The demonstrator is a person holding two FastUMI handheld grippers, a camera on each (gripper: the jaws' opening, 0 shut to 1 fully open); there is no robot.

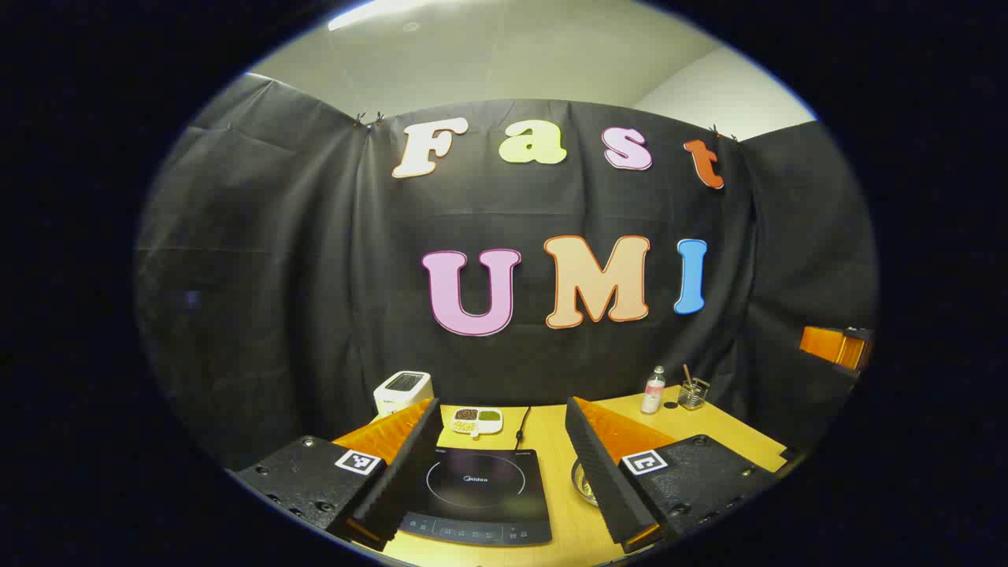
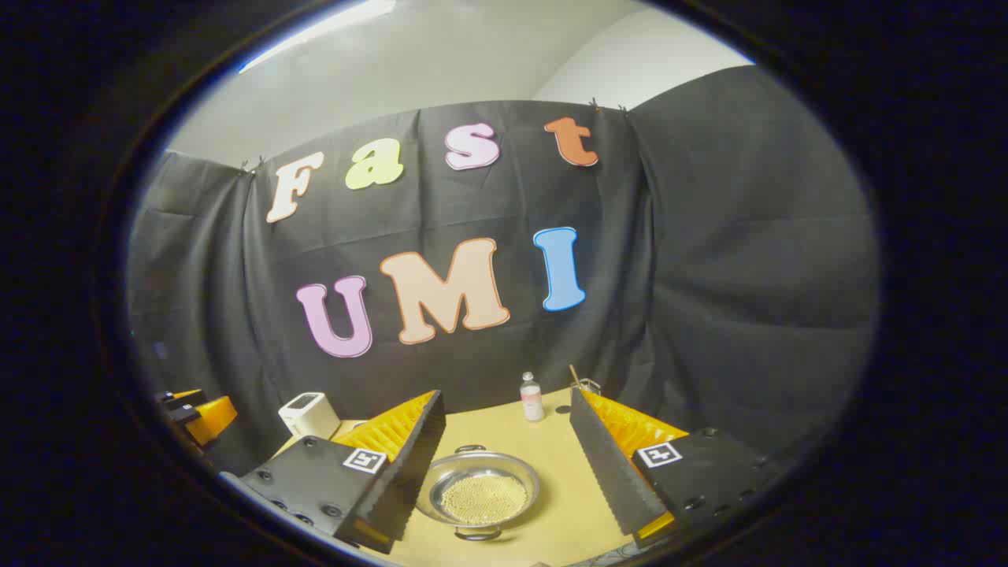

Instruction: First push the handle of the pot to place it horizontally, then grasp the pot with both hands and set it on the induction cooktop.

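Right gripper view: right gripper (image 2: 504, 472) spread wide above the shallow steel pot (image 2: 482, 494) (grain inside); left gripper (image 1: 500, 472), likewise unclenched, frames the black induction cooktop (image 1: 480, 494), ready.

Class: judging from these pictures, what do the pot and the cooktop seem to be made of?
Pot: probably steel, shiny; its silver rim reflects light. Cooktop: likely glass or ceramic on top, glossy black; smooth flat surface with a printed ring.

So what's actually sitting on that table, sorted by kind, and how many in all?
Cooktop: 1
Pot: 1
Toaster: 1
Snack dish: 1
Bottle: 1
Glass cup with sticks: 1
Total: 6
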